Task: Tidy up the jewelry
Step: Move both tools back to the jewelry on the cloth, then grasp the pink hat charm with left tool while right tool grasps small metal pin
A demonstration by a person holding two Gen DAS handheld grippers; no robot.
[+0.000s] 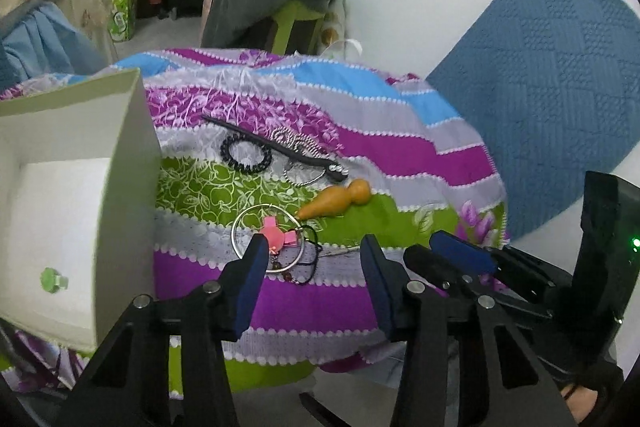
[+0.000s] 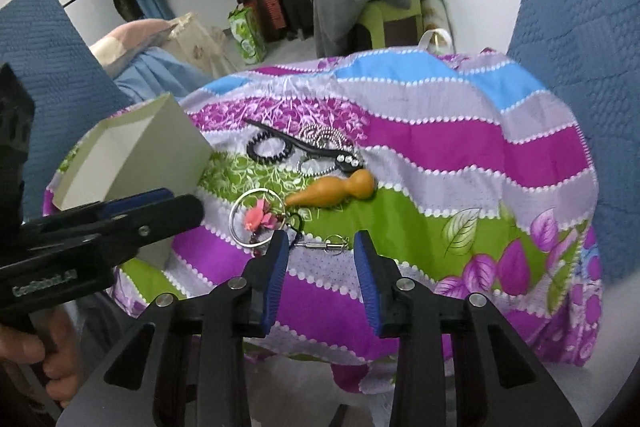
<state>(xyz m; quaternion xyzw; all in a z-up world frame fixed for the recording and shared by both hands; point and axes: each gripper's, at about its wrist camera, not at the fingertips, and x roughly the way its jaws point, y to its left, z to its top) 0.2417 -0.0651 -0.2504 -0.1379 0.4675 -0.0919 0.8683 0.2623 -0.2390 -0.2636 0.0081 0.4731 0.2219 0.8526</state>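
Approach step: both grippers, left gripper (image 1: 314,259) and right gripper (image 2: 321,255), jaws spread and empty above the silver bangle (image 1: 269,239). Next: pinch it, drop in white box (image 1: 120,163).

A box (image 2: 132,155) stands at the left of the cloth-covered desk (image 2: 460,163), with a small clip (image 1: 54,279) inside it. Right of the box, at the far side, a hair stick (image 2: 304,143) lies across a hair tie (image 2: 269,149) and a bead chain (image 2: 320,137). Nearer lies a gourd (image 2: 336,189), and nearer again, to its left, a hoop (image 2: 260,219) with a flower (image 2: 258,218) on it. A small screwdriver (image 2: 324,244) lies just right of the hoop.
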